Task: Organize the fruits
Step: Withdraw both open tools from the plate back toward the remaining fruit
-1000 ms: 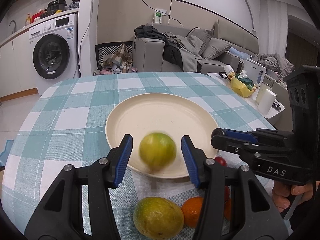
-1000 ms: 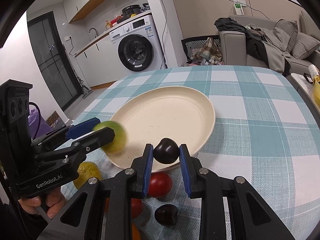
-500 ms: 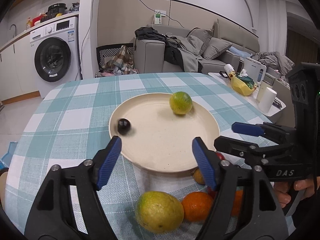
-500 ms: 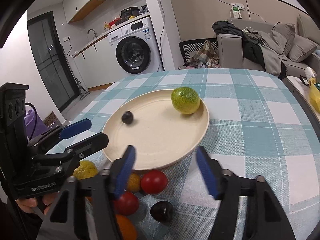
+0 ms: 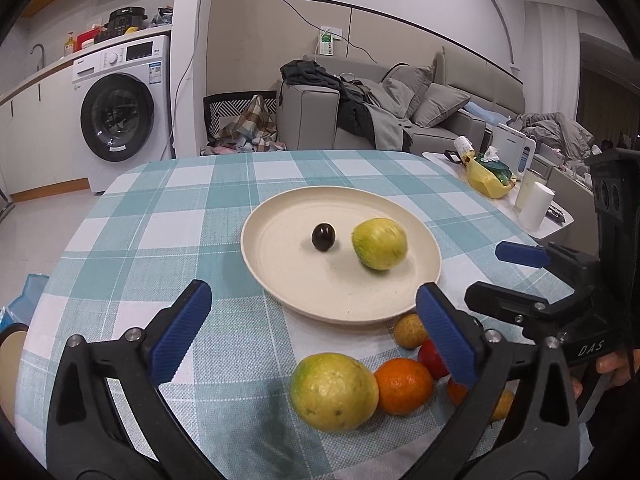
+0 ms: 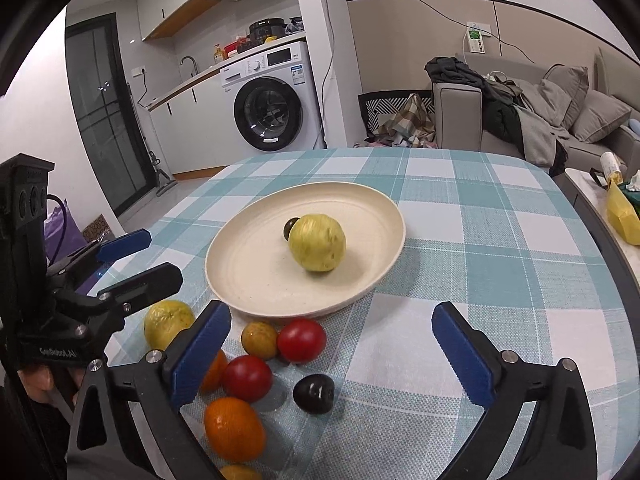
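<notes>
Even indoor light, soft shadows, strong fisheye bending with dark corners, slight motion blur mid-frame.

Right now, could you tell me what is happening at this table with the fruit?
A person is sorting fruit onto a cream plate with handheld tongs. A yellow-green citrus and a small dark plum already lie on it. Both the left tongs and the right tongs are opening, with nothing between them. On the checked tablecloth in front of the plate wait two red tomatoes, an orange, another dark plum and more citrus.
</notes>
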Demonstrator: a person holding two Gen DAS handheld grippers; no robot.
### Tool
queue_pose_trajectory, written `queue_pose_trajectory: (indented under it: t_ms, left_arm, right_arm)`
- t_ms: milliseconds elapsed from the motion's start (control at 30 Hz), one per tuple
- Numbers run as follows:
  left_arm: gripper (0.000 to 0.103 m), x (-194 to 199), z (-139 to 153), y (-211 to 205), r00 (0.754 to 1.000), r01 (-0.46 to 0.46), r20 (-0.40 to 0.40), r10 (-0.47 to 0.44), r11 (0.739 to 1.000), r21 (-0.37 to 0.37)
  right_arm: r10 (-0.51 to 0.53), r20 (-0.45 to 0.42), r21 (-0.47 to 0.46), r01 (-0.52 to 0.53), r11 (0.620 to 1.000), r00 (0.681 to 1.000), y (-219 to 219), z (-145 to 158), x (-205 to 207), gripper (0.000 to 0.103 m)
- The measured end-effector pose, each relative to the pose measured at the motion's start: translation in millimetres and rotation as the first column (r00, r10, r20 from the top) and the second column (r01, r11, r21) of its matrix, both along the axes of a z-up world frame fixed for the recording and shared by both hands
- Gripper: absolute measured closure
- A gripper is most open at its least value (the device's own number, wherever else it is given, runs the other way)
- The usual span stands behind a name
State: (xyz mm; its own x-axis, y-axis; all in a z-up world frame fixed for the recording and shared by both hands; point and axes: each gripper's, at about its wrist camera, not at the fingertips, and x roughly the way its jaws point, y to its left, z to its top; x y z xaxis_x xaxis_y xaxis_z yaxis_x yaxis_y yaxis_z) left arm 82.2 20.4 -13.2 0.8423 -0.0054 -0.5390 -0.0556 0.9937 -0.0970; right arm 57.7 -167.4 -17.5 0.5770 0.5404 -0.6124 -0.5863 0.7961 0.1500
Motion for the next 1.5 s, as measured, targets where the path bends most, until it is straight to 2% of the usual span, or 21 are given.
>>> queue_pose_trajectory:
  t_ms: [233, 633, 1000, 1267, 1333, 1400, 1500]
  left_arm:
    - [0.001, -14.5, 1.8, 4.7, 1.000, -0.008, 0.002, 0.008, 1.000, 0.002]
    - [0.001, -34.1, 3.0, -3.2, 1.000, 0.005, 0.010, -0.005, 0.999, 0.052]
    - [0.001, -41.6, 3.0, -10.8, 0.999, 0.032, -0.012, -0.031, 0.997, 0.069]
    - [0.001, -39.2, 0.8, -6.7, 1.000, 0.017, -0.024, -0.015, 0.998, 0.057]
    - [0.001, -38.9, 0.7, -6.5, 0.999, 0.020, -0.026, -0.018, 0.998, 0.054]
    - [0.001, -38.8, 1.2, -7.2, 1.000, 0.018, -0.027, -0.016, 0.998, 0.056]
    - [0.001, -38.3, 1.1, -6.8, 0.999, 0.018, -0.029, -0.017, 0.998, 0.057]
  right_arm:
    - [0.013, -0.001, -0.014, -0.013, 1.000, 1.000, -2.2, -1.1, -6.0, 0.000]
    - [0.015, -0.005, -0.032, -0.016, 0.999, 1.000, -6.3, -1.9, -12.7, 0.000]
    - [-0.007, -0.002, -0.129, 0.007, 0.992, 1.000, -8.2, -7.0, -16.9, 0.000]
    - [0.012, -0.066, -0.178, -0.023, 0.984, 0.998, -7.9, -14.4, -12.9, 0.001]
    - [0.014, -0.086, -0.177, -0.029, 0.984, 0.996, -8.9, -16.3, -11.9, 0.004]
    - [0.018, -0.101, -0.176, -0.036, 0.984, 0.995, -9.4, -18.4, -10.5, 0.014]
    - [0.016, -0.130, -0.171, -0.038, 0.985, 0.991, -10.9, -22.6, -6.6, 0.022]
